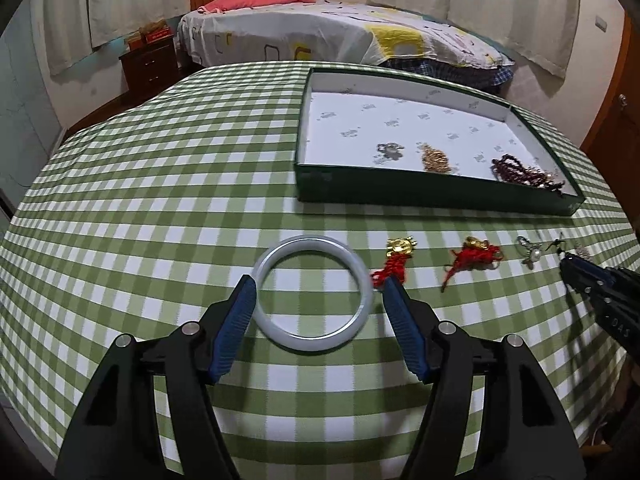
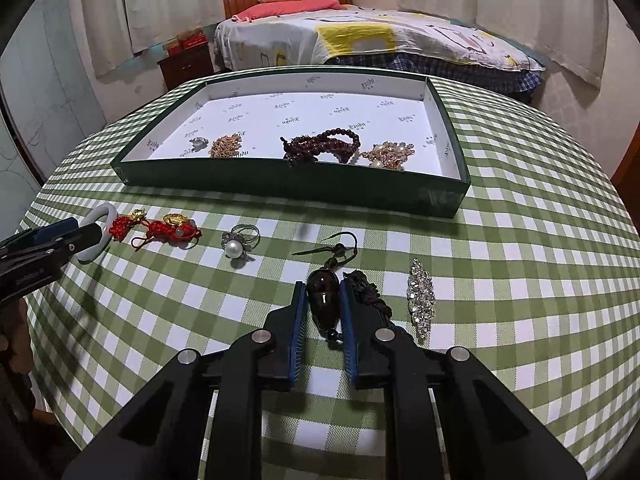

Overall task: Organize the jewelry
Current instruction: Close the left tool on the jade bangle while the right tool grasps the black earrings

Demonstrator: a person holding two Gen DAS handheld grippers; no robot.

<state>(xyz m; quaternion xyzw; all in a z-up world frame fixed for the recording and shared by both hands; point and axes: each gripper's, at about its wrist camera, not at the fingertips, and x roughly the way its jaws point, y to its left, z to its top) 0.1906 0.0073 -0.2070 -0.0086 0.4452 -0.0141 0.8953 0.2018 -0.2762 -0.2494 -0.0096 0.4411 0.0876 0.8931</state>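
A pale jade bangle lies flat on the checked cloth between the fingers of my open left gripper, which touch neither side clearly. My right gripper is shut on a dark brown pendant with a black tassel, still resting on the cloth. A green tray with a white lining holds a dark bead bracelet, gold chains and a pearly gold piece. Loose on the cloth lie two red-cord gold charms, a pearl ring and a crystal brooch.
The table is round with a green-white checked cloth; its edge falls away near both grippers. The tray sits at the far side. A bed and a nightstand stand beyond the table.
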